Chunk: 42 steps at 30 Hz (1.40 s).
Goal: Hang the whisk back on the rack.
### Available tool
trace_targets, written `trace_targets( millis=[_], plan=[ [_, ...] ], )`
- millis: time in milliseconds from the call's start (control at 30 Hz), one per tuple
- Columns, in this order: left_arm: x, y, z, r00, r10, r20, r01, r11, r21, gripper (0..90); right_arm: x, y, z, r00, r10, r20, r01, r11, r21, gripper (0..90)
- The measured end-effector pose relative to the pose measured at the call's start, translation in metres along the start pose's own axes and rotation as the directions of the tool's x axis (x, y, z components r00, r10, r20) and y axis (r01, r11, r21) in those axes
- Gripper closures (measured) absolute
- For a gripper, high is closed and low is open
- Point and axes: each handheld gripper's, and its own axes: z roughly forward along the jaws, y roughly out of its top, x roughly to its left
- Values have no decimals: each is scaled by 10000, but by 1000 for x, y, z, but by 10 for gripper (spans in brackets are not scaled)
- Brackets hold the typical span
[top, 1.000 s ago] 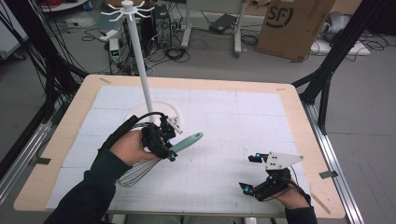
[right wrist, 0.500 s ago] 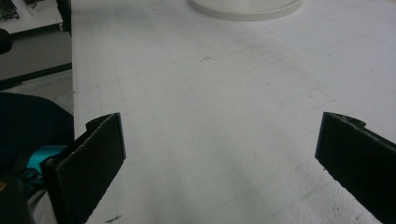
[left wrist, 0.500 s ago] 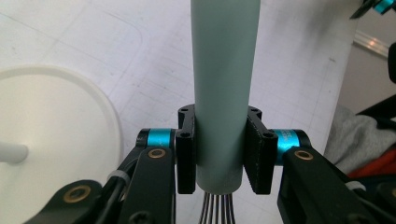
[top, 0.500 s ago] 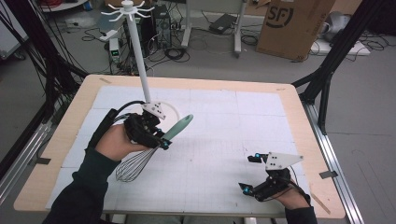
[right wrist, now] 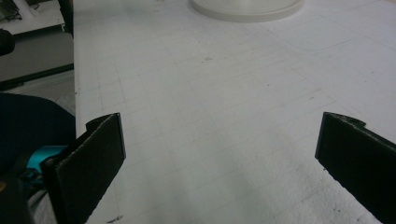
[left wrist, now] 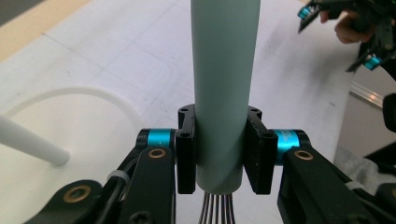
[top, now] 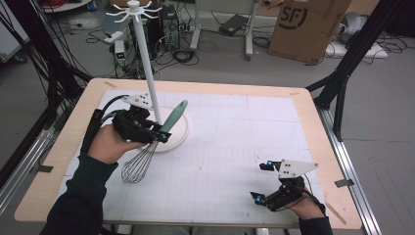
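My left gripper (top: 155,133), fingers clenched on the whisk (top: 147,155), has lifted it toward the stand (top: 147,73) at twelve o'clock, ready for hanging. My right gripper (top: 268,185) rests released.

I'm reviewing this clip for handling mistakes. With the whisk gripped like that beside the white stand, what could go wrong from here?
1. The left gripper clamps the whisk low on its smooth green handle, just above the wires; the handle might slide or twist between the pads.
2. The whisk hangs close to the stand, over its round base; swinging it could knock the thin pole and tip it.
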Motion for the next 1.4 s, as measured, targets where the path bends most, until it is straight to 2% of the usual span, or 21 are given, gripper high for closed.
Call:
trace_targets(
  millis=[67, 167, 500, 700, 933, 1200, 1267, 1400],
  plan=[
    [2, 0, -4, 10000, -95, -2, 95, 9998, -177, 694, 0, 0, 0, 10000, 6, 5, -6, 10000, 1, 5],
    [5, -1, -10, 9991, -197, -378, 173, 9978, -633, 694, 0, 0, 0, 10000, 3, -2, -3, 10000, 39, 5],
    [15, -3, -26, 9966, -548, -620, 470, 9916, -1202, 694, 0, 0, 0, 10000, 2, -11, -2, 10000, 98, 5],
    [20, -1, -42, 9935, -827, -782, 666, 9796, -1896, 694, 0, 0, 0, 10000, -35, 1, 35, 9999, 103, 5],
    [24, 8, -61, 9869, -816, -1389, 473, 9710, -2345, 694, 0, 0, 0, 10000, -6, -63, 7, 9999, 125, 5],
    [30, 16, -83, 9782, -1177, -1711, 608, 9500, -3063, 694, 0, 0, 1, 10000, -19, -38, 20, 9999, 139, 5],
    [32, 17, -87, 9749, -1284, -1817, 649, 9453, -3198, 694, 0, 0, 1, 10000, -16, -47, 17, 9999, 141, 5],
    [37, 17, -95, 9668, -1573, -2015, 772, 9310, -3567, 694, 0, 0, 1, 10000, 26, -58, -25, 10000, 90, 5]
  ],
)
